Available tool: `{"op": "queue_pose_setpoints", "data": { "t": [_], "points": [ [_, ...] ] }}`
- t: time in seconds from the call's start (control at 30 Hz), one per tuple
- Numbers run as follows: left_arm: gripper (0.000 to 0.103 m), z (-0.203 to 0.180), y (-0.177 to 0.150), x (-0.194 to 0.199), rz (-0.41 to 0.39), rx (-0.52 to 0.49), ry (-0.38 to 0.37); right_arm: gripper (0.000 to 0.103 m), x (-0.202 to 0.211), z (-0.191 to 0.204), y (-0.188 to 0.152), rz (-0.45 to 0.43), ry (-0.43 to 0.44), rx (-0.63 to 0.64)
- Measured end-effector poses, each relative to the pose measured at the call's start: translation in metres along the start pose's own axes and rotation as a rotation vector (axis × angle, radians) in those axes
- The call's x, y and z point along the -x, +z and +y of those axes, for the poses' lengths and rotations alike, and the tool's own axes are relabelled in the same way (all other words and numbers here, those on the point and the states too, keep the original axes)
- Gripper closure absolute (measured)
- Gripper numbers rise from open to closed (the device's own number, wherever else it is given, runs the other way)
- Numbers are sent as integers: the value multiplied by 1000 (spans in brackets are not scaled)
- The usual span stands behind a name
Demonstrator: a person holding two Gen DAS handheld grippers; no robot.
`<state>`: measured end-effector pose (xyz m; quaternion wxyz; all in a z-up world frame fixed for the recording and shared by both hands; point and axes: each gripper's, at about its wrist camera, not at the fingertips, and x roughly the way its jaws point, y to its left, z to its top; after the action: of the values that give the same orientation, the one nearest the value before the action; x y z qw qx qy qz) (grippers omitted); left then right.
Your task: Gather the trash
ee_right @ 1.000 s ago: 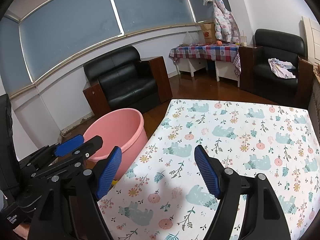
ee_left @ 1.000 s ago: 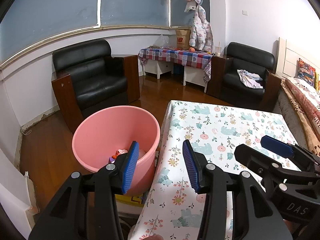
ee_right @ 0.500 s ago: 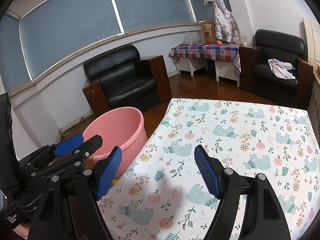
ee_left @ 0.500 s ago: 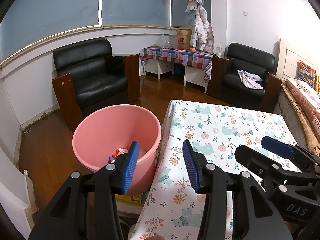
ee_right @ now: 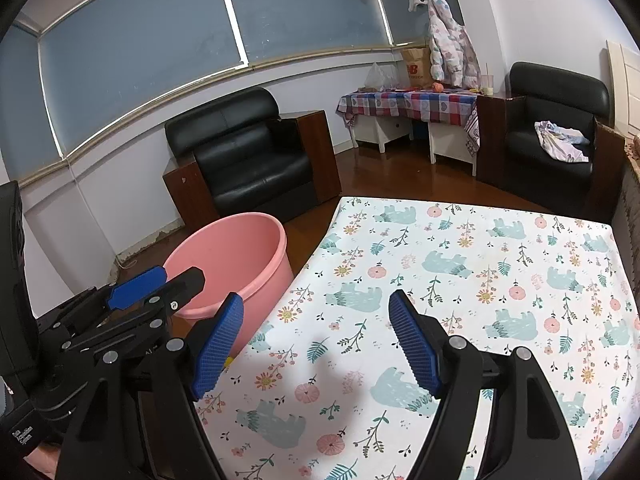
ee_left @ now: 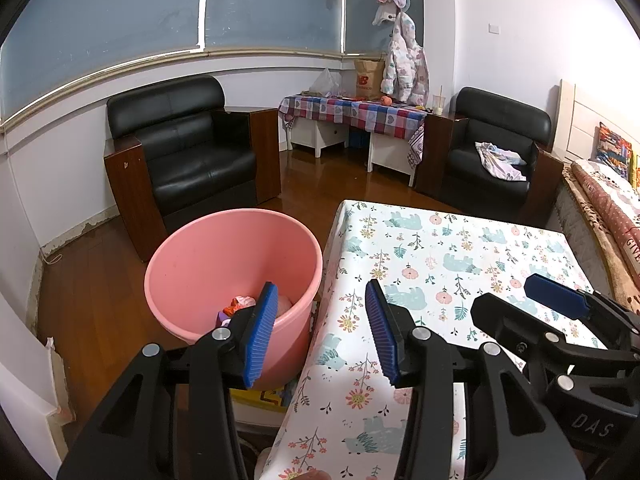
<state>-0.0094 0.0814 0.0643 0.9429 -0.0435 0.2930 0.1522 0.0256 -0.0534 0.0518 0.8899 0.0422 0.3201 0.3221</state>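
Observation:
A pink bucket (ee_left: 188, 256) stands on the floor at the table's left edge, with colourful trash (ee_left: 240, 304) at its bottom. It also shows in the right wrist view (ee_right: 256, 248). My left gripper (ee_left: 320, 320) is open and empty, held over the gap between bucket and table. My right gripper (ee_right: 316, 336) is open and empty above the near part of the table (ee_right: 500, 248), which has a bear-and-flower cloth. No trash shows on the table. The right gripper also shows in the left wrist view (ee_left: 560, 320), and the left gripper in the right wrist view (ee_right: 136, 288).
A black armchair (ee_left: 188, 148) stands behind the bucket and another (ee_left: 492, 152) at the back right. A side table with a plaid cloth (ee_left: 352, 112) is against the far wall. A patterned sofa or bed edge (ee_left: 608, 208) runs along the table's right side.
Both views have shifted very slightly; the grippers stay open, empty and almost still.

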Motion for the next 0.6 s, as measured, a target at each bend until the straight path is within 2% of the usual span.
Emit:
{"op": "queue_pose_setpoints", "data": {
  "t": [0.6],
  "points": [
    [57,2,1,0,-2,1,2,29,-2,5,3,2,-1,2]
  ]
}}
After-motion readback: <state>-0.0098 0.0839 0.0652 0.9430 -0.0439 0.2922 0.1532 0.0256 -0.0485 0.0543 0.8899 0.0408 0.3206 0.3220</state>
